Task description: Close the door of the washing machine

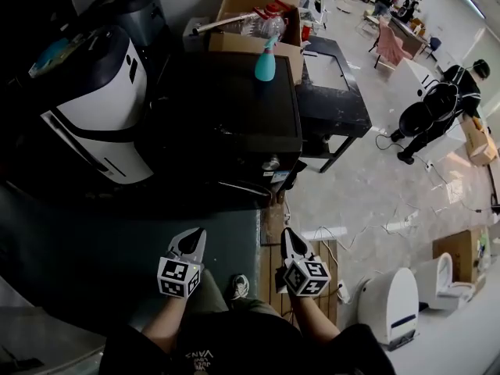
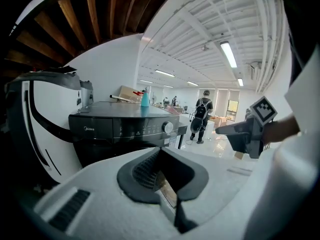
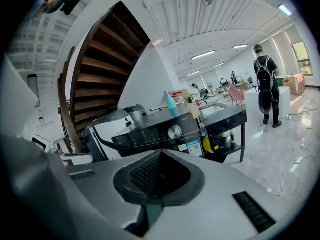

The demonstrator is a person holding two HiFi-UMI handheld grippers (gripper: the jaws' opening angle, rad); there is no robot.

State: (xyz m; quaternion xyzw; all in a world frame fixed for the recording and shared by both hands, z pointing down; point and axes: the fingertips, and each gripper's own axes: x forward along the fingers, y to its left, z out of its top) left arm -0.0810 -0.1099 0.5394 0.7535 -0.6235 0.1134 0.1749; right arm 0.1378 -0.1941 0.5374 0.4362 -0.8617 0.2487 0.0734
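A black front-loading washing machine (image 1: 234, 116) stands ahead of me, with a teal spray bottle (image 1: 264, 62) on its top. Its control panel and silver knob (image 2: 168, 128) face me, and the knob (image 3: 174, 132) also shows in the right gripper view. The door is hidden: the front below the panel is dark and lies behind my jaws. My left gripper (image 1: 190, 246) and right gripper (image 1: 291, 243) are side by side short of the machine, both shut and empty. In their own views the left gripper (image 2: 165, 181) and right gripper (image 3: 156, 176) point at the machine's front.
A white rounded appliance (image 1: 101, 108) stands left of the machine, and a black table (image 1: 340, 104) right of it. Cardboard boxes (image 1: 258, 6) sit behind. A person in black (image 1: 437, 112) bends over at the far right. Cables (image 1: 375, 229) and white fixtures (image 1: 391, 307) lie on the floor to the right.
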